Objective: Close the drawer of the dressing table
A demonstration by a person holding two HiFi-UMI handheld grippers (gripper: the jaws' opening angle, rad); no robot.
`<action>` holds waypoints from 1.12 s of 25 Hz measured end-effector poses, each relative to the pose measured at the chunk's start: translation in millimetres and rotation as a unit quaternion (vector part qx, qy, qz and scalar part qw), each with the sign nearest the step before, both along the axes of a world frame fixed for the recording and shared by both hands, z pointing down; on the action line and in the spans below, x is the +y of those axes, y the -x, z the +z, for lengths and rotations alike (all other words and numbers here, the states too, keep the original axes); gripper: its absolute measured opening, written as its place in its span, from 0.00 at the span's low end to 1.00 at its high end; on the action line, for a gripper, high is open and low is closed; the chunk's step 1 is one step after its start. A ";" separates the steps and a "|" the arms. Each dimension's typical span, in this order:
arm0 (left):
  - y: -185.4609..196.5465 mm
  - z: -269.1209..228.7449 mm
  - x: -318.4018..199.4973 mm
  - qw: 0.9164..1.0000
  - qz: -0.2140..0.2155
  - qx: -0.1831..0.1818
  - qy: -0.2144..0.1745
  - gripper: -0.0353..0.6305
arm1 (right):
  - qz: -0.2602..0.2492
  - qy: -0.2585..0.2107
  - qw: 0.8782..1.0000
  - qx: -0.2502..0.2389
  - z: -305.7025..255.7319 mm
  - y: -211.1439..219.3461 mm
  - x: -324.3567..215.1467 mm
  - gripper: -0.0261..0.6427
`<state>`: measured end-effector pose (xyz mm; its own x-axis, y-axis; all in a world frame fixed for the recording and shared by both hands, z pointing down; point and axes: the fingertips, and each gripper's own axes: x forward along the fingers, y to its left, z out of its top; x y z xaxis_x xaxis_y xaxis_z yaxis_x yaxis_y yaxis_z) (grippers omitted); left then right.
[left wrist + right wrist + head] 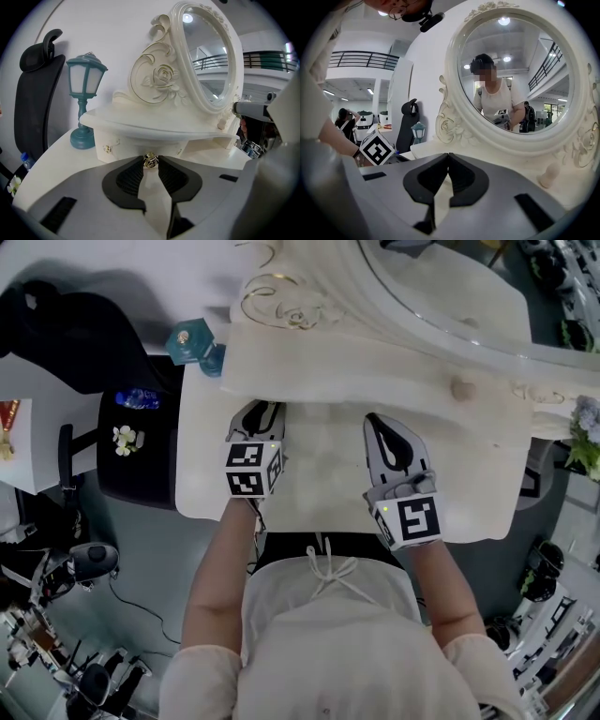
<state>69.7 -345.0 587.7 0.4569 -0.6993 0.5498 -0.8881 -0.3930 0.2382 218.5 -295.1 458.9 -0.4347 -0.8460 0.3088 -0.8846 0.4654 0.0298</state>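
- Claw in the left hand [150, 162] is clamped on a small gold knob [150, 160]. The knob sits below the oval mirror [206, 56], under the raised shelf [140, 124] at the mirror's foot.
- Front of the drawer [151, 173] that carries the knob shows only as a pale sliver between the jaws. How far it stands out from beneath the mirror cannot be told.
- Claw in the right hand [448, 158] has its jaws together with nothing between them. It hangs over the worktop [319, 474] in front of the mirror.
- Step in hand, as judged: pushing the drawer home by its knob. The push should go straight toward the mirror's base, in line with the drawer's run, so it does not twist and jam.
- Grip can stay light, since the knob is small and rounded and could slip out under a sideways pull.
- Pushing should probably end once the front lines up with the neighbouring front, whose smaller knob [107, 149] lies below and left of the mirror.
- Hard shoving risks rocking the mirror, or the teal lantern lamp [86, 79] standing left of the mirror.
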 end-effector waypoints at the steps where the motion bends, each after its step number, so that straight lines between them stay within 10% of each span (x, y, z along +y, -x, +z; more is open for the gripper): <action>1: 0.3 -0.1 0.3 1.000 -0.002 0.002 0.002 0.22 | 0.002 -0.002 1.000 0.001 -2.3 -0.8 1.2 0.05; 5: 1.1 -2.0 10.9 1.000 -0.005 0.015 0.011 0.38 | 0.010 -0.014 1.000 0.008 -11.1 -2.2 10.0 0.05; 21: 16.5 -129.0 64.4 0.992 0.042 0.006 -0.117 0.38 | 0.039 -0.051 0.998 0.003 -47.3 3.6 54.0 0.05; 28: 12.1 -217.4 81.5 0.974 0.072 0.014 -0.213 0.13 | 0.035 -0.082 0.996 -0.027 -80.6 7.0 62.6 0.05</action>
<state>57.6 -263.5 370.4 0.5776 -0.7889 0.2098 -0.8121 -0.5814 0.0499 211.5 -232.5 378.3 -0.3858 -0.9115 0.1425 -0.9168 0.3960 0.0511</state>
